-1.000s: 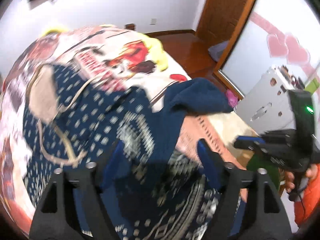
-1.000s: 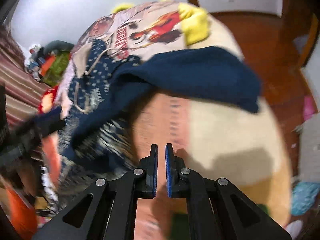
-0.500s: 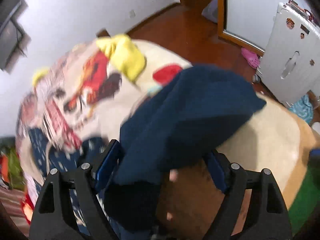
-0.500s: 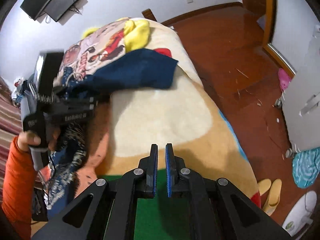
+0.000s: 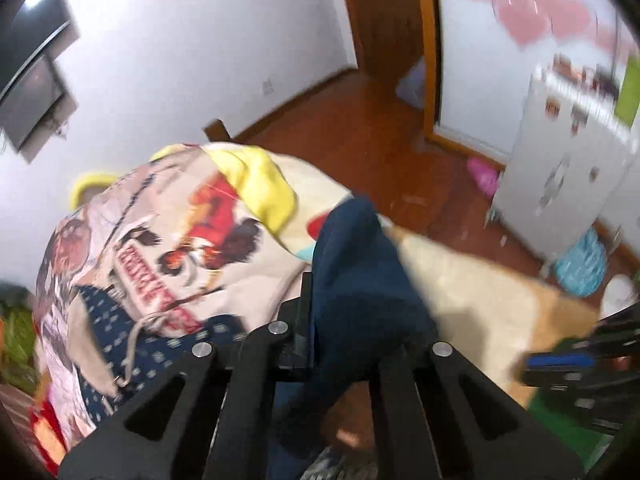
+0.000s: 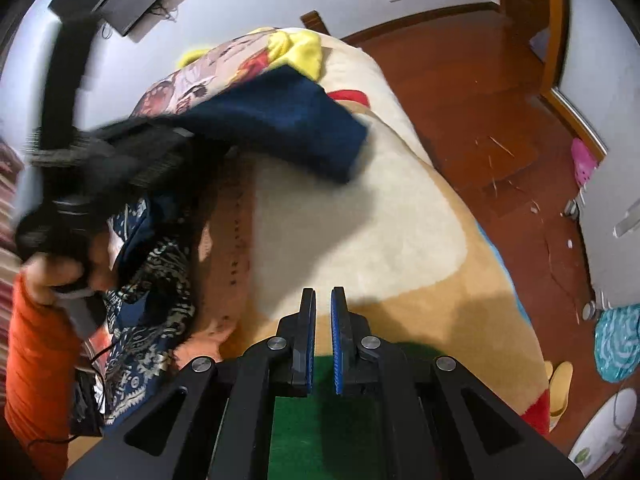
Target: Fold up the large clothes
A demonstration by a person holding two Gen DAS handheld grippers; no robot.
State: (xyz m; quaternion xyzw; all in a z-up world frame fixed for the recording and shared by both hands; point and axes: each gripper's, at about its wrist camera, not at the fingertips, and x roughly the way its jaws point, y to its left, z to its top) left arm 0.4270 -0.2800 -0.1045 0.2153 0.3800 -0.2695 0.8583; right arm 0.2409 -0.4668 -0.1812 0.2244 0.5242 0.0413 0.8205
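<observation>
Navy sleeve (image 5: 360, 280) pinched in left gripper (image 5: 352, 320); right gripper (image 6: 322, 332) empty.

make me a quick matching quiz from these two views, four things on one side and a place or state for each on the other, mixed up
Things:
1. left tool
2. right tool
3. yellow cloth
4. navy sleeve

Places or states:
A. lies at the far end of the bed, near the wall
B. lifted above the cream blanket, hanging from a tool
C. nearly shut, with nothing between its blue pads
D. closed on dark blue fabric

Pairs: 1-D, 2-C, 3-A, 4-B
</observation>
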